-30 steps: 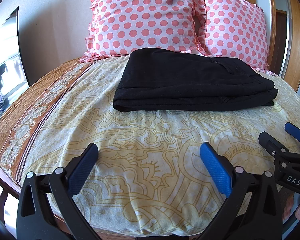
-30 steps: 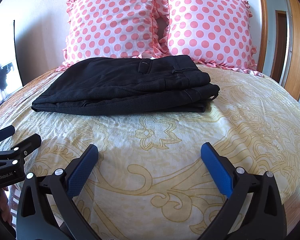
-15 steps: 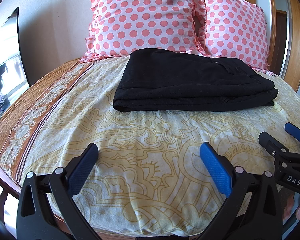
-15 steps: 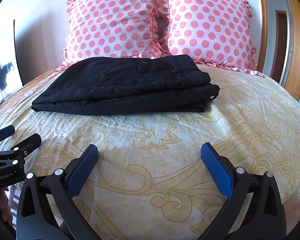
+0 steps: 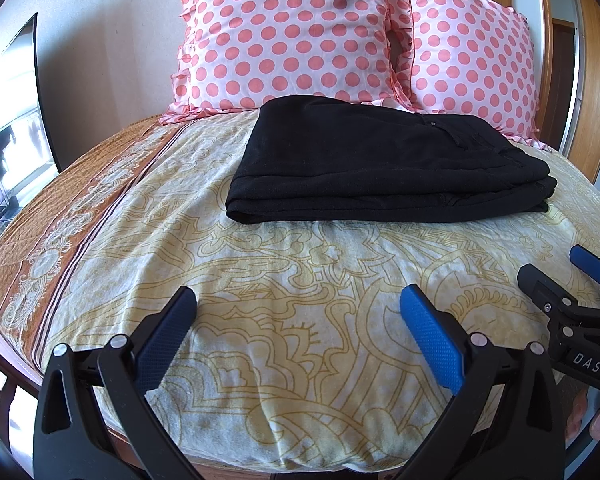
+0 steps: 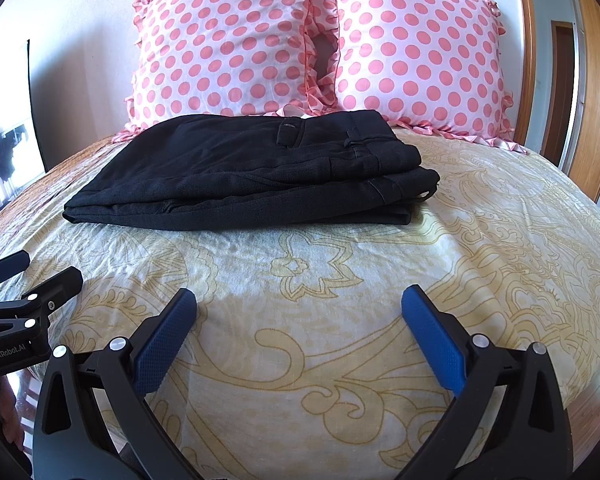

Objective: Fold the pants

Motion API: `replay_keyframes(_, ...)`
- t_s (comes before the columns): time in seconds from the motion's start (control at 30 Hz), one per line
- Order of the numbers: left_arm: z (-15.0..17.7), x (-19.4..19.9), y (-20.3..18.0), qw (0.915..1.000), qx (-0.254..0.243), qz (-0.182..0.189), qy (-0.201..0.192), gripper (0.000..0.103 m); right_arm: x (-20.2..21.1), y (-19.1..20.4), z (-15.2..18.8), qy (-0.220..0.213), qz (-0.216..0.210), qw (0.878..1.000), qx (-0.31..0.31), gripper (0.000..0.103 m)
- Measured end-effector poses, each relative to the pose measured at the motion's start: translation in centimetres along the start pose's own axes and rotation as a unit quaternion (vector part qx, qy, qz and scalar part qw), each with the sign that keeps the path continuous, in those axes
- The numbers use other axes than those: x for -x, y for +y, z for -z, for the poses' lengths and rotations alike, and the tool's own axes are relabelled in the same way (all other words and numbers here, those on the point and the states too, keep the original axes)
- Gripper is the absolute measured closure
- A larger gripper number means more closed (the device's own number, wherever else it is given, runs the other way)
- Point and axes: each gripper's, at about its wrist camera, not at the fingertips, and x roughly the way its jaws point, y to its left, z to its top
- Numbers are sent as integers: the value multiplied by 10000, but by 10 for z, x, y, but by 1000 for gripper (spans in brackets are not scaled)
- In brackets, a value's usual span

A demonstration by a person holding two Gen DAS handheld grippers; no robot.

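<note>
Sunlit bed (image 5: pixel 300 380) in a yellow patterned sheet, two pink polka-dot pillows (image 6: pixel 228 40) against a white wall (image 5: pixel 100 40), wooden door frame (image 6: pixel 596 100) right.

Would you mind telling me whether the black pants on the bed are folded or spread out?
Folded: the black pants lie as a compact stack of layers on the bedspread, waistband on top.

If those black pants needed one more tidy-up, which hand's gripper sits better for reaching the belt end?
Probably the right gripper: the waistband end of the pants lies on its side. The left gripper faces the plain folded end. Both are open and hold nothing.
</note>
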Motion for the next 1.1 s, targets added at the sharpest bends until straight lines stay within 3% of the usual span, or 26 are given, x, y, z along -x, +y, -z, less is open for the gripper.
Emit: replay_keyframes(1.1, -6, -3, 1, 10000, 13, -8, 51, 2, 0, 0, 0, -7, -1, 10000, 5, 1)
